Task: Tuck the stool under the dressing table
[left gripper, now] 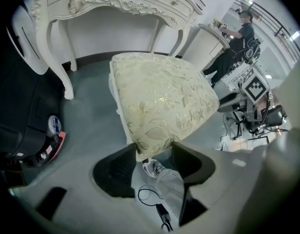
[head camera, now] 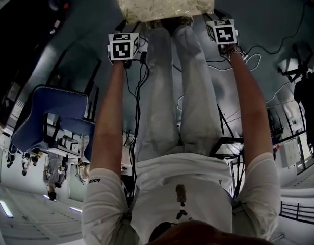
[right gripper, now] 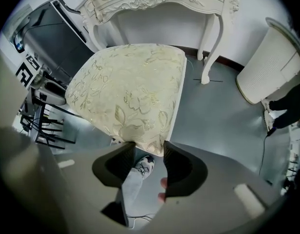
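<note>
The stool [left gripper: 164, 96] stands in front of the dressing table [left gripper: 116, 4], not under it yet. The left gripper [left gripper: 154, 149] and right gripper [right gripper: 150, 147] have their fingers clamped on its near edge. Next, I think: push it straight in between the legs

LOCATION: staged research studio, not a home | SET: ornate white dressing table [left gripper: 125, 4], brocade stool [left gripper: 159, 101] before it | AROUND THE TABLE: bare grey floor [left gripper: 86, 116], loose cables [left gripper: 162, 212], a person [left gripper: 233, 45] among equipment stands [left gripper: 252, 116] to its right
</note>
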Available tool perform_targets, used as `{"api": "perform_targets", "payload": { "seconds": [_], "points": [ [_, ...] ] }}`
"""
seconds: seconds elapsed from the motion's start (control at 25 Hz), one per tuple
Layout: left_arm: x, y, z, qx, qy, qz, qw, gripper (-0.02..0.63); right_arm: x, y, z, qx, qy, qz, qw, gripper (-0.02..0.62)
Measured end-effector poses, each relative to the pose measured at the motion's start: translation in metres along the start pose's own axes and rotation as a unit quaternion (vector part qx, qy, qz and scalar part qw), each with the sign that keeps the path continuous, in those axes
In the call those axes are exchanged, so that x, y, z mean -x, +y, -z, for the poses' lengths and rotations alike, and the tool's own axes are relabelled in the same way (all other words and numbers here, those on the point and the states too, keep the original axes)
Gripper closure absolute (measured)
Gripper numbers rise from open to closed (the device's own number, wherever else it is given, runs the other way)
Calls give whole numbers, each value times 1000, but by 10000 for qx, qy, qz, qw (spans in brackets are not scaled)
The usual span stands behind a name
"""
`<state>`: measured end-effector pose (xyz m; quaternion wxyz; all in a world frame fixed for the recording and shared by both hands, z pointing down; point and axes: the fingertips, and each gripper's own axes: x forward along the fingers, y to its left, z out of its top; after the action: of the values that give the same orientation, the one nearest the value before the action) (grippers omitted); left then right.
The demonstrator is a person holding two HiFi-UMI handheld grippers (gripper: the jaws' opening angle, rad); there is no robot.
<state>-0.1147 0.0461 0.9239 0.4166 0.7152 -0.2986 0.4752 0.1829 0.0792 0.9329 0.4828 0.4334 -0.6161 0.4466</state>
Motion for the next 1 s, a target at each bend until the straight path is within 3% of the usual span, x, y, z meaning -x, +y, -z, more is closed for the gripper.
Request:
{"api": "perform_targets", "payload": {
  "seconds": [0.44,0.68,1.0],
  "points": [
    [-16,14,-54,314,-264,-160,9990,365,-12,-34,-54,-59,-242,9,9997,413],
    [-14,18,-56,592,-92,-235,9979,359,-13,-36,-74,217,-22,-38,9998,413],
    [-9,40,-74,704,-181,-462,9963,351,-17,-34,-118,491,-64,-85,9987,414]
  ]
}}
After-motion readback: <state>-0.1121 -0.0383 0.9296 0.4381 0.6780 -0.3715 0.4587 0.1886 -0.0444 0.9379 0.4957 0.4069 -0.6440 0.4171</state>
